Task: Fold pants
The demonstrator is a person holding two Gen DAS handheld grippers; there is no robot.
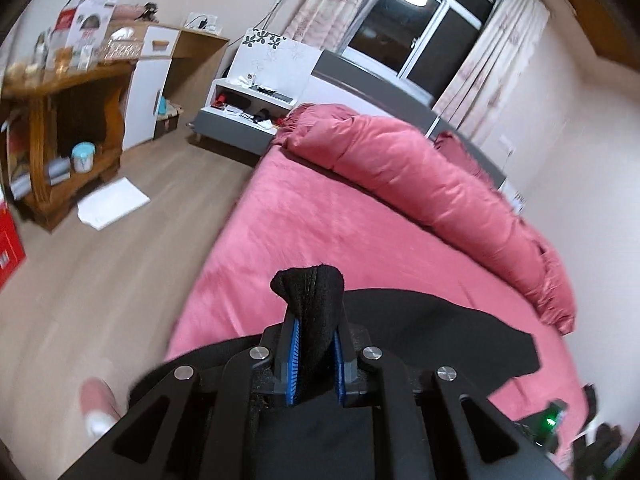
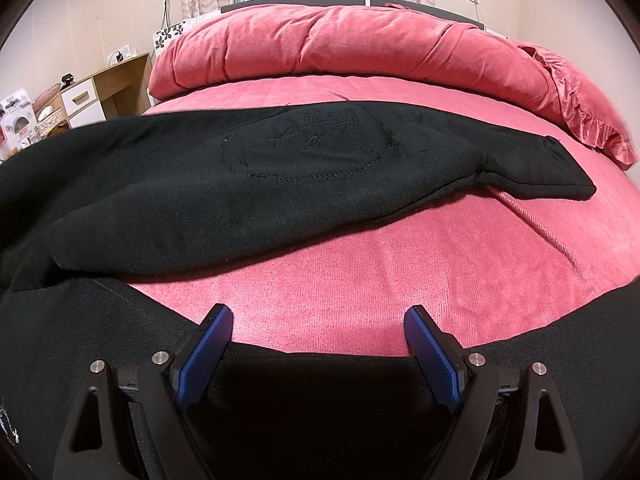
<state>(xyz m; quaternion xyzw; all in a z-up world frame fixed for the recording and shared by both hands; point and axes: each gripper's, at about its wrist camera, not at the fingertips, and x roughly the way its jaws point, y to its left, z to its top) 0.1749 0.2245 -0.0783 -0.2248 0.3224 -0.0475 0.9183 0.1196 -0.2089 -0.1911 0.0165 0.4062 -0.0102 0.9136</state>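
Left wrist: left gripper (image 1: 316, 354) fingers pinch pants (image 1: 310, 304); right gripper (image 2: 318, 346) fingers wide, empty.

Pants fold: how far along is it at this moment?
Early. Done: the black pants lie across the pink bed. In hand: the left claw pinches a bunch of their fabric; the right claw is open over a black edge. Left: no finished fold shows yet.

Warm indoor light, ceiling lamp mirrored in dark window (image 1: 416, 24) — fisheye-bent edges, left view motion-blurred.
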